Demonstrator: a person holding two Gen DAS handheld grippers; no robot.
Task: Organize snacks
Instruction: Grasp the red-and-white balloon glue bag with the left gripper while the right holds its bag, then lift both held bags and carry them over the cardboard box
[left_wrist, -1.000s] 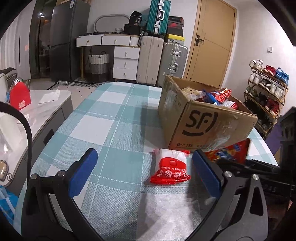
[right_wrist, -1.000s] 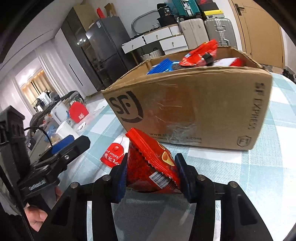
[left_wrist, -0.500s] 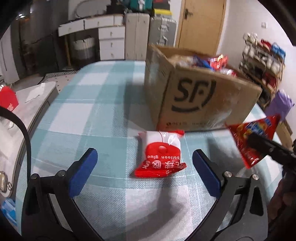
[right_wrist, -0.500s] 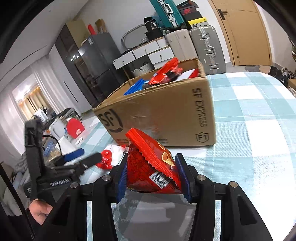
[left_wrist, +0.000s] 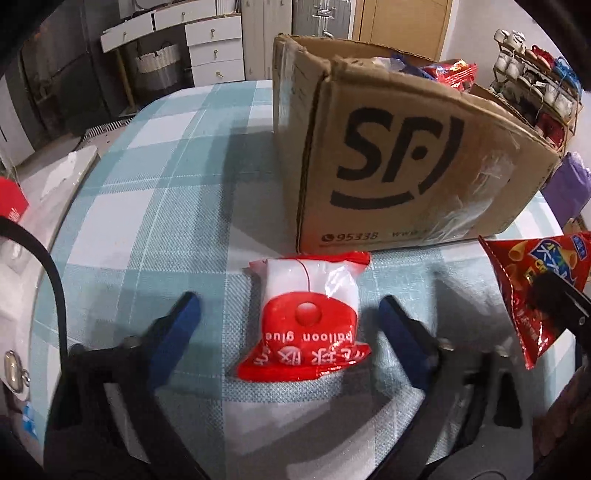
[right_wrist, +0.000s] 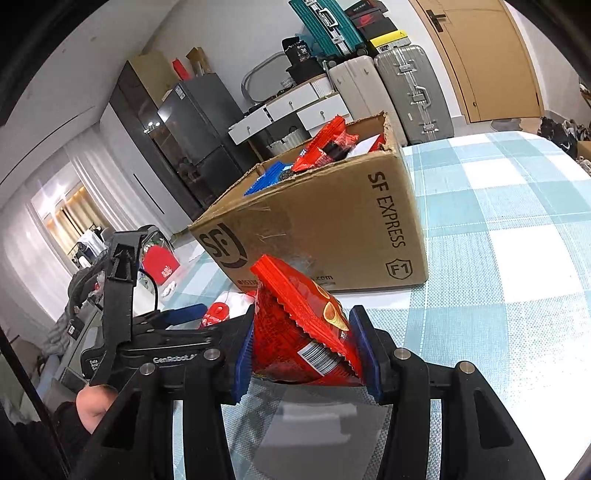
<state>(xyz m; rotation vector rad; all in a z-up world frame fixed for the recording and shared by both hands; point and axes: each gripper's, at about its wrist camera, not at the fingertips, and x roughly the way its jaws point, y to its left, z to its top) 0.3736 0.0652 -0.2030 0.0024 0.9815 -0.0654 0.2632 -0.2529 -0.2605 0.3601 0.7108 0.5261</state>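
A red and white "balloon glue" packet (left_wrist: 308, 317) lies flat on the checked tablecloth, just in front of the SF cardboard box (left_wrist: 406, 166). My left gripper (left_wrist: 291, 325) is open, low over the table, with its blue fingers on either side of the packet, not touching it. My right gripper (right_wrist: 304, 347) is shut on a red chip bag (right_wrist: 299, 328) and holds it above the table, in front of the box (right_wrist: 332, 229). The bag also shows at the right of the left wrist view (left_wrist: 532, 284). The box holds several snack packs (right_wrist: 325, 147).
The teal checked table (right_wrist: 509, 229) stretches to the right of the box. A white counter (left_wrist: 48, 177) stands left of the table. Suitcases (right_wrist: 406, 88), drawers and a door stand at the back. A shoe rack (left_wrist: 535, 81) is at the right.
My left gripper has moved down and forward until its fingers flank the balloon glue packet. My right gripper has lifted the chip bag up and back from the box.
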